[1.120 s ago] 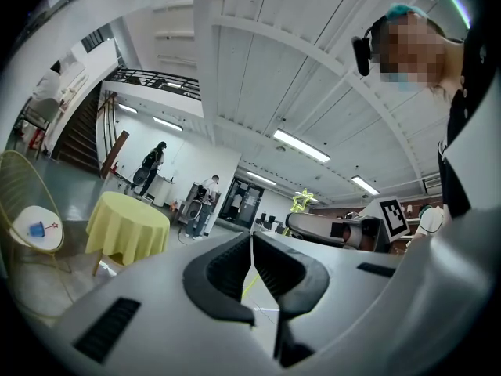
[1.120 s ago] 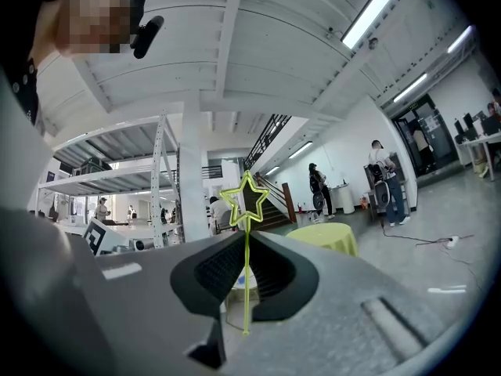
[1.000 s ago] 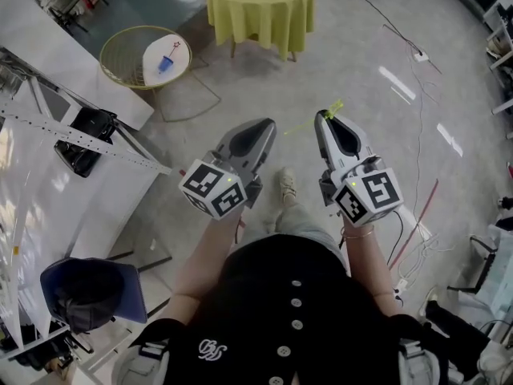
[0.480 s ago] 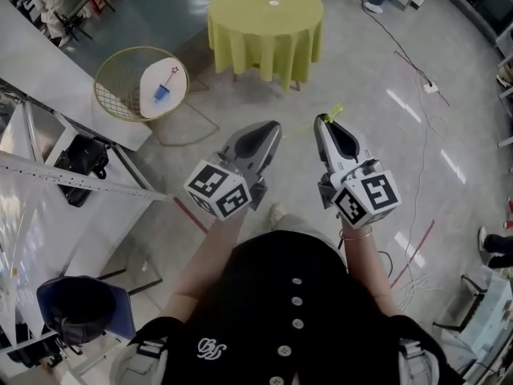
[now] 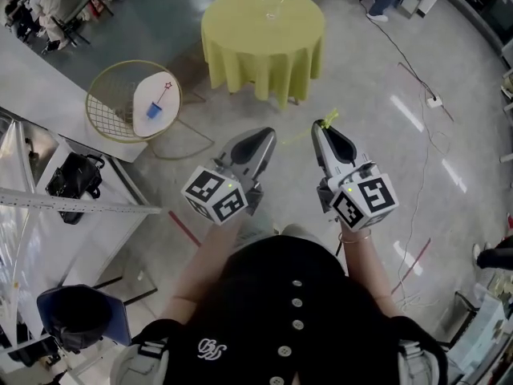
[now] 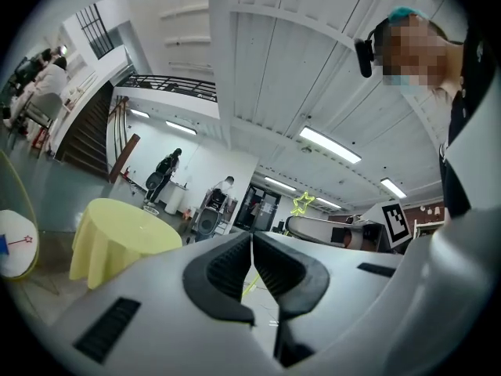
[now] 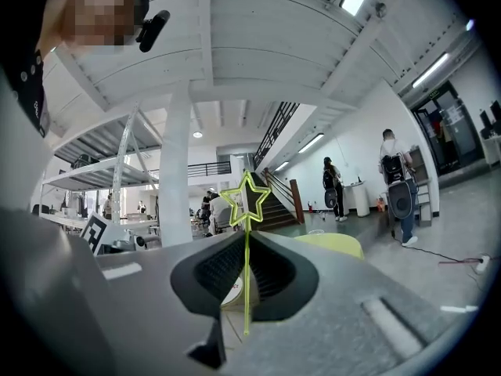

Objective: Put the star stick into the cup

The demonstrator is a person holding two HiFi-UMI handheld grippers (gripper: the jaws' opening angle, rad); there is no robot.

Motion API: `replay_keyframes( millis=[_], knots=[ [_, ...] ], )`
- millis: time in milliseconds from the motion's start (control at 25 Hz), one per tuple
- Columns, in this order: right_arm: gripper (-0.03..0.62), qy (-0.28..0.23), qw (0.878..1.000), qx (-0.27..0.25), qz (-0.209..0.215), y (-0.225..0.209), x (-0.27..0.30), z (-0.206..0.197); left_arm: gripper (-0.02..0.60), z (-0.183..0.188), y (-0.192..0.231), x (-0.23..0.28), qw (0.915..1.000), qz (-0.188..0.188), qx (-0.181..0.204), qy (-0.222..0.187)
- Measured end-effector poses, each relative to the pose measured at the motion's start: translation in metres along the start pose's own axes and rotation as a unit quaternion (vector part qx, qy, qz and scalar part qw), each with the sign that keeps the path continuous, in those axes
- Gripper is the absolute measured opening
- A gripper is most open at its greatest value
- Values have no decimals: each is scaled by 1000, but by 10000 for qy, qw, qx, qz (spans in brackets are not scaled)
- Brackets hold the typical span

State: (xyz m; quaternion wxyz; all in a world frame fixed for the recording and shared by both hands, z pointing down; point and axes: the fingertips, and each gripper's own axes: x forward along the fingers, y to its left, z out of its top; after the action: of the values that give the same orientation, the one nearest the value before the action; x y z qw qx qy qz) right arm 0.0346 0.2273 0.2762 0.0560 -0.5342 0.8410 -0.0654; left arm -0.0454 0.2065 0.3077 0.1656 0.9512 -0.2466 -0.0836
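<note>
- The right claw (image 7: 245, 240) is clenched on the star stick (image 7: 246, 210). The thin green stem runs up between its pads, and the outlined star stands just past the tips.
- The left claw (image 6: 252, 247) is clenched too, pad against pad, with nothing between them.
- Both claws are held out side by side above the grey floor (image 5: 385, 87), the left one just to the left of the right.
- Well ahead of both claws stands a round table (image 5: 264, 46) under a yellow cloth. On its top is a clear cup (image 5: 271, 6) (faint, hard to make out).
- Far ahead and to the left of the left claw is a small white table (image 5: 148, 103) with a wire base. It carries a blue cup (image 5: 152, 110) and another stick (image 5: 163, 92) with a red star.
</note>
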Motion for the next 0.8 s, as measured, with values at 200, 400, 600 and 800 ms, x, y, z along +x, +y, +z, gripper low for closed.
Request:
replay_keyframes(
  millis=[200,400,600,800],
  knots=[
    [15,96,9998,152,11,-20,19,-9,20,-4,19,17,9999,77,-70,89],
    [15,119,9997,200,-10,-31,43,-17,20,-3,43,31,9998,61,-122,115],
    [15,134,9997,180,-23,-48,76,-18,20,1,75,52,9997,24,-213,147],
    [15,77,9999,89,-102,-78,123,-5,20,21,109,89,9996,-143,-142,181]
  ],
)
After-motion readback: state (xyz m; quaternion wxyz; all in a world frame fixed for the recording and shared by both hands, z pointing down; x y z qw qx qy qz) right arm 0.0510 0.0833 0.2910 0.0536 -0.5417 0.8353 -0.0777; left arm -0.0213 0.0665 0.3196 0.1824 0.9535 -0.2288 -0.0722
